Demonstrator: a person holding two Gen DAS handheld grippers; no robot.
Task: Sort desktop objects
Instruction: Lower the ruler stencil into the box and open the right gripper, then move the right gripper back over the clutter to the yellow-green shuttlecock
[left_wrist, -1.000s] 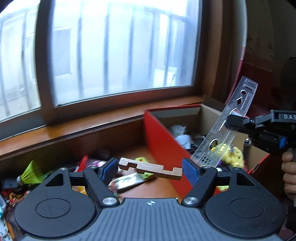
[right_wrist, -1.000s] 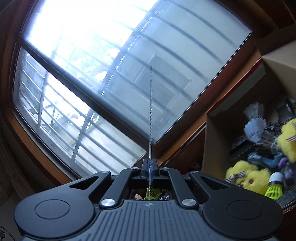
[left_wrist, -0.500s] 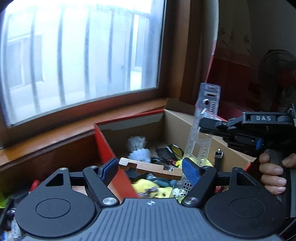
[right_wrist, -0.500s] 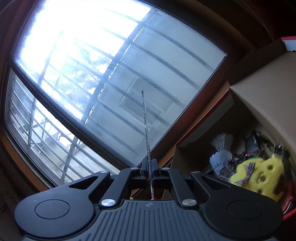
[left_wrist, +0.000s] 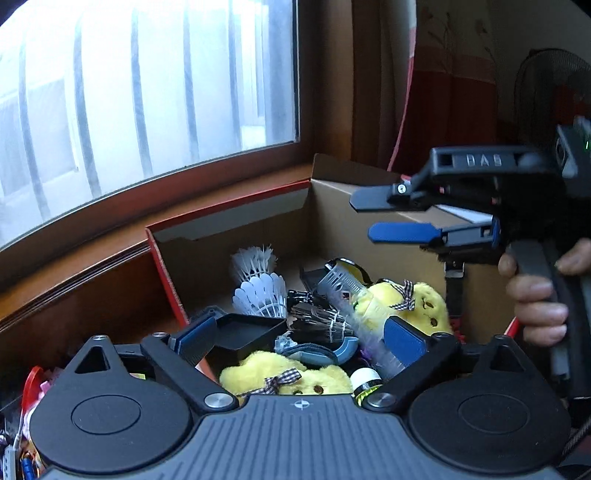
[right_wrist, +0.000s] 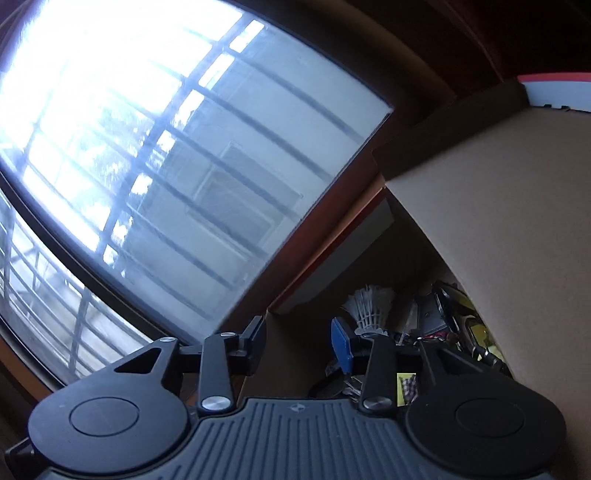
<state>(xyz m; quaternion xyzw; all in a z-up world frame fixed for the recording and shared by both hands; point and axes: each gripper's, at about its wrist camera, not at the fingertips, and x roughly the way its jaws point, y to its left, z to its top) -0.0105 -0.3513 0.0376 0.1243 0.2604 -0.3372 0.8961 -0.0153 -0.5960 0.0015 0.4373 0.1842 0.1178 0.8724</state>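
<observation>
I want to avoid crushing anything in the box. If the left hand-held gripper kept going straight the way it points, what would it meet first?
Probably the pile inside the cardboard box: the left hand-held gripper, its jaws opening with nothing between them, points at the black feather bundle beside the yellow plush toy. Depth is unclear.

Matt brown cardboard inside the box (left_wrist: 373, 206), glossy red outside. Fluffy yellow plush on the toys (left_wrist: 417, 302), checked cloth bows. White feathers on the shuttlecocks (left_wrist: 260, 291). Matt black plastic tray (left_wrist: 247, 334). Clear ridged plastic ruler (left_wrist: 354, 299). Polished wood window sill (left_wrist: 74, 280). Ribbed matt black plastic with blue rubbery pads on the left gripper (left_wrist: 299, 336).
</observation>
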